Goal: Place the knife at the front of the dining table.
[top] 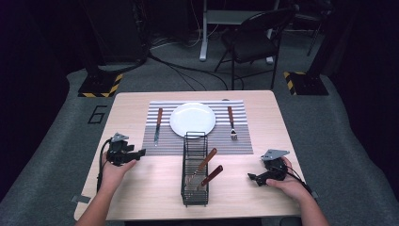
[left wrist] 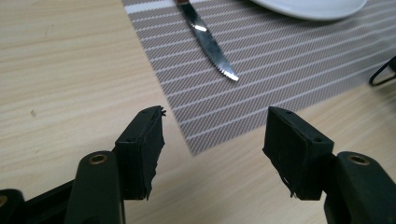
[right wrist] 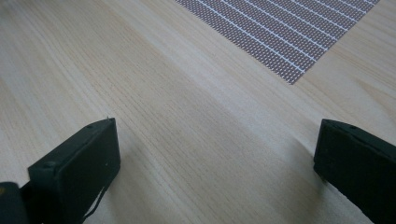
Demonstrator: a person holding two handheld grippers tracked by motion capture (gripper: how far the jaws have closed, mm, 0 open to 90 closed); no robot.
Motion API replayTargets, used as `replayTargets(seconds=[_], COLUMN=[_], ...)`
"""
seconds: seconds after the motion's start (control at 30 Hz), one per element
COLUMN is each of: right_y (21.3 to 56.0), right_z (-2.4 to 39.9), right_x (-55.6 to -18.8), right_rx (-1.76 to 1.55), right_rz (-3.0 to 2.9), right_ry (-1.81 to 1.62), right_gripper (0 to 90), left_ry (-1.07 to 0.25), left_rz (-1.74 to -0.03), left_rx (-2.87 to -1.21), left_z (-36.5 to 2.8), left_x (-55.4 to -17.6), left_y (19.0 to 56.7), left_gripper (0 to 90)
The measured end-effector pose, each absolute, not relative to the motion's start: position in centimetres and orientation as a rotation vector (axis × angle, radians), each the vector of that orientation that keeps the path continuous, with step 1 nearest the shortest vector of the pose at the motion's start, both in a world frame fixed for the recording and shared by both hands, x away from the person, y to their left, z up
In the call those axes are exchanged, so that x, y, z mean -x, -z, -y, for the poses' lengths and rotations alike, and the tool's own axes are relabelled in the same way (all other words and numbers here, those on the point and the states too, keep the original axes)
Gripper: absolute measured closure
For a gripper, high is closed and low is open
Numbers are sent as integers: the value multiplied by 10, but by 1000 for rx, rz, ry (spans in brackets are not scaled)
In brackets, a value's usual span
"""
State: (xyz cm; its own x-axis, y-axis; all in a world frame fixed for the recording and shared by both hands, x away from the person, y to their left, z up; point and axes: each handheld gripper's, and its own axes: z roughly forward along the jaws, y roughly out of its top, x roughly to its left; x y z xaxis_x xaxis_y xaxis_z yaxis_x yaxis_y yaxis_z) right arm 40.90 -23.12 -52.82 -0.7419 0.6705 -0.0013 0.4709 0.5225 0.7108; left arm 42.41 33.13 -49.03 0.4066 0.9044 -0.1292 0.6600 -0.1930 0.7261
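A striped placemat (top: 165, 147) lies at the table's far middle with a white plate (top: 192, 119) on it. A wooden-handled knife (top: 158, 125) rests left of the plate and a fork (top: 231, 123) right of it. My left gripper (top: 141, 153) sits low near the mat's near-left corner. In the left gripper view its jaws (left wrist: 217, 121) stand open and bare, aimed at the mat corner (left wrist: 261, 70) and the knife blade (left wrist: 208, 42). My right gripper (top: 251, 177) rests at the front right, and its own view shows it (right wrist: 217, 128) open over bare wood.
A black wire rack (top: 184, 165) stands at the front middle between the two hands, with two wooden-handled utensils (top: 205, 162) lying in it. Its edge shows at the right of the left gripper view (left wrist: 383, 74). A folding chair (top: 254, 37) stands beyond the table.
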Motion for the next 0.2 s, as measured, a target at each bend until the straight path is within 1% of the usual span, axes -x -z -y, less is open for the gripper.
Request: replayTargets(seconds=[0.1,0.2], right_y=[528,528], right_z=[231,231], right_x=[-409,-409], right_rx=[-959,-961], right_rz=[-2490,-2488], right_ry=[-1037,-1037], right_gripper=[0,0], left_ry=[-444,-449], left_rz=[-1324,-1348], left_rx=[-1952,-1943], left_z=[-336,-345], left_x=[-420,-414], left_y=[496,505], left_gripper=[350,348])
